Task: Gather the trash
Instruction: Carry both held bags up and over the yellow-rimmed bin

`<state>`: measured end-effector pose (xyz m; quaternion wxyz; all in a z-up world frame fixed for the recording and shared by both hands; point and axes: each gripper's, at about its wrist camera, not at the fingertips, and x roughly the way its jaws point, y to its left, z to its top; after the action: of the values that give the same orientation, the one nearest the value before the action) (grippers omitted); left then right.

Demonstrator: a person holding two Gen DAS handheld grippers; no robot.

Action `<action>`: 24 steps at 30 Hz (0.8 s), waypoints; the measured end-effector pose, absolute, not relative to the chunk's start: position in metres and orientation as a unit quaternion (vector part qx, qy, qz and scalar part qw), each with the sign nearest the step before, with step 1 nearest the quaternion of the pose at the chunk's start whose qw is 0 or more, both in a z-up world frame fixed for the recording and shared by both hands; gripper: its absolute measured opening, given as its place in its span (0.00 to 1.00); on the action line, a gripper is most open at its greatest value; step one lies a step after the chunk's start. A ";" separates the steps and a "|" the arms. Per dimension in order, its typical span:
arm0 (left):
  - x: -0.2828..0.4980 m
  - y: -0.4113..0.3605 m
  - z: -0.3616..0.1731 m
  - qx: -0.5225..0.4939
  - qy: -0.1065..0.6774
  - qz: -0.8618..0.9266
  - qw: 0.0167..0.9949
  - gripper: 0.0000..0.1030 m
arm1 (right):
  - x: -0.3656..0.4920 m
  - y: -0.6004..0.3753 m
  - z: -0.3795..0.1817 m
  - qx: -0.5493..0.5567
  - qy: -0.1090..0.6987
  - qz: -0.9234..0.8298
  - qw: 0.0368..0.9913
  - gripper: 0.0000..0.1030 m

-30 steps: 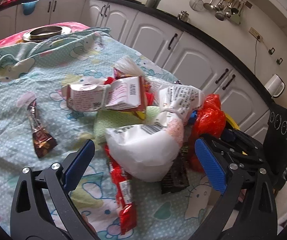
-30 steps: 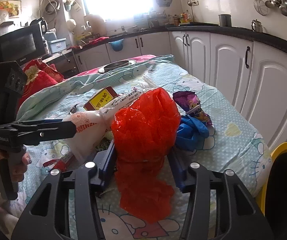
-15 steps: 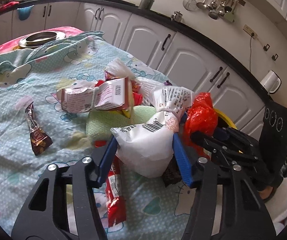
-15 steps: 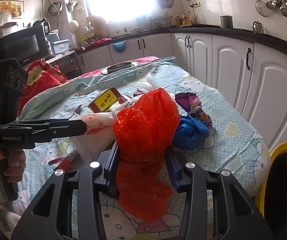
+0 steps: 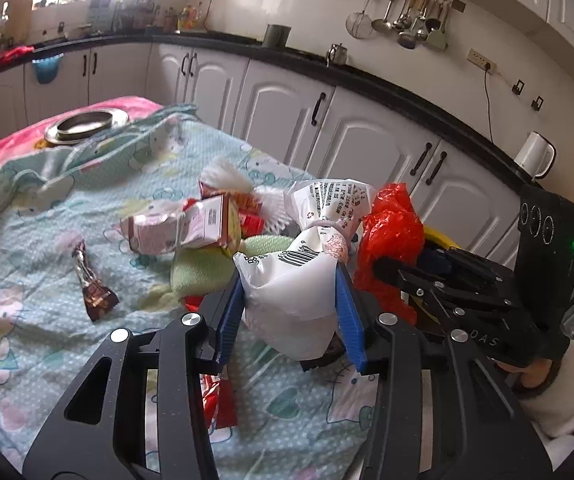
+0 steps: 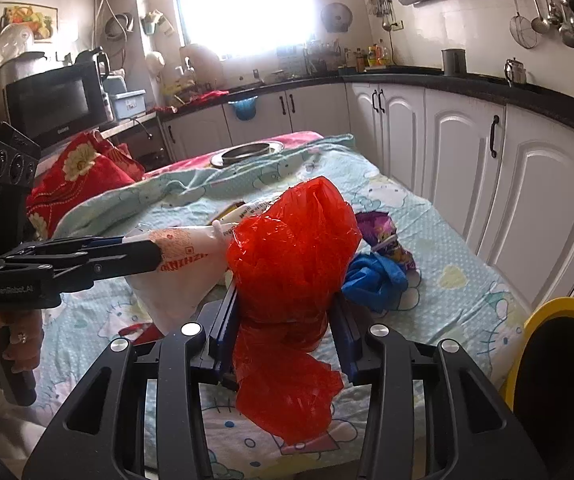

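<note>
My left gripper (image 5: 291, 312) is shut on a white plastic bag (image 5: 291, 288) with a barcode, held above the table. It also shows in the right wrist view (image 6: 183, 264). My right gripper (image 6: 283, 320) is shut on a crumpled red plastic bag (image 6: 291, 256), held just right of the white bag; it also shows in the left wrist view (image 5: 391, 236). A yellow-rimmed trash bin (image 6: 559, 320) stands at the table's right edge. More trash lies on the cloth: a pink carton (image 5: 179, 232), a brown wrapper (image 5: 93, 284), a red wrapper (image 5: 219, 400), a blue bag (image 6: 375, 280), a purple wrapper (image 6: 387, 236).
A Hello Kitty cloth (image 5: 27, 240) covers the table. A metal dish (image 5: 83, 124) sits at its far end. White cabinets (image 5: 367, 140) run along the right and far sides. A microwave (image 6: 55, 100) and red cushion (image 6: 79, 176) are on the left.
My left gripper has shut on the white bag and lifted it. My right gripper, holding the red bag throughout, has risen a little.
</note>
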<state>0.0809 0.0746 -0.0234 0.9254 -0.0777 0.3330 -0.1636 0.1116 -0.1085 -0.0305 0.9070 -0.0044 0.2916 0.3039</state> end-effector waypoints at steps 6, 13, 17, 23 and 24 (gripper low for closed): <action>0.076 0.065 0.001 -0.066 0.313 -0.160 0.934 0.34 | 0.105 -0.124 -0.009 0.006 0.265 0.303 0.915 0.38; 0.078 0.045 0.026 -0.054 0.297 -0.163 0.940 0.34 | 0.100 -0.151 0.016 0.010 0.237 0.285 0.929 0.38; 0.083 0.030 0.034 -0.047 0.293 -0.168 0.940 0.34 | 0.099 -0.170 0.025 0.016 0.226 0.273 0.935 0.38; 0.092 0.005 0.038 -0.032 0.295 -0.177 0.939 0.34 | 0.097 -0.204 0.033 0.029 0.218 0.248 0.943 0.38; 0.093 0.002 0.038 -0.029 0.294 -0.179 0.938 0.34 | 0.097 -0.211 0.034 0.033 0.217 0.240 0.945 0.38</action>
<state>0.0934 0.0017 0.0378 0.9384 -0.0292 0.2944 -0.1788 0.0973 -0.2108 0.0337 0.9455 0.0327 0.2173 0.2405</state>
